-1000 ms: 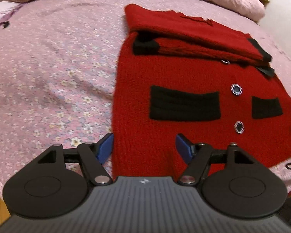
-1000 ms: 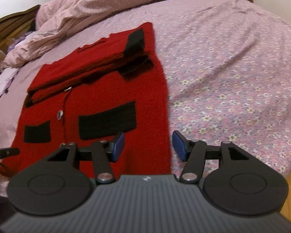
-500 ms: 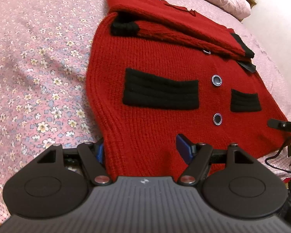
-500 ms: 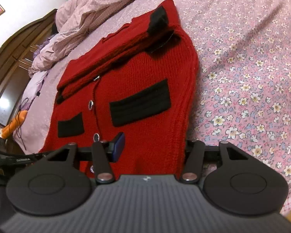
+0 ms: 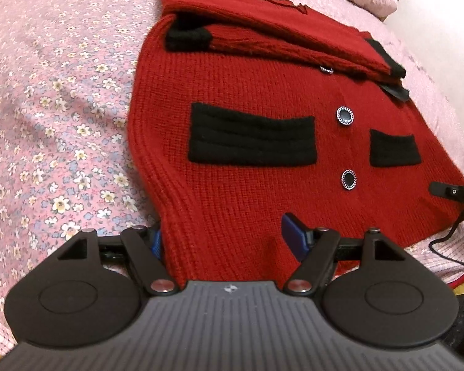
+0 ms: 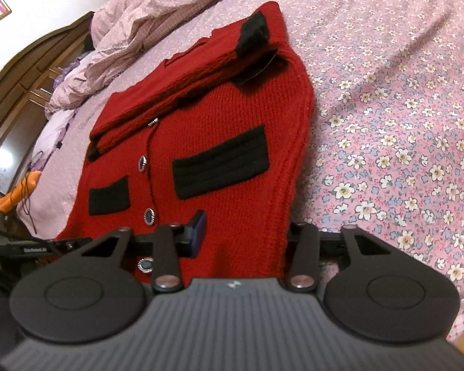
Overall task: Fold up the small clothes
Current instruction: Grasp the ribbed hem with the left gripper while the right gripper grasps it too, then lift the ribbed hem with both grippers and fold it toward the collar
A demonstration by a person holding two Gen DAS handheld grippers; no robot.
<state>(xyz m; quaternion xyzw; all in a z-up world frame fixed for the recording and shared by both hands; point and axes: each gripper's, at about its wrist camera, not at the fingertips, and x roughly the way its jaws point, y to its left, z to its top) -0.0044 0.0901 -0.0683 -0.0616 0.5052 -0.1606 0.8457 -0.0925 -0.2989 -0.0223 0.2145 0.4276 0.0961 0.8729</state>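
Left wrist view, left claw point(image 5: 229, 241) apart astride red cardigan point(image 5: 263, 142) hem, right claw point(image 6: 244, 232) closing over hem corner.

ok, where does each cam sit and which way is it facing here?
Left wrist: rides the left tool, angled down across the bed at the red cardigan from its hem's left corner; own blue fingers straddle that corner.
Right wrist: rides the right tool, angled down at the cardigan's right hem corner; jaws have just been closing around the hem edge, far pad hidden.
Shared: cardigan, black pockets, floral sheet; each view catches the other tool at its edge.
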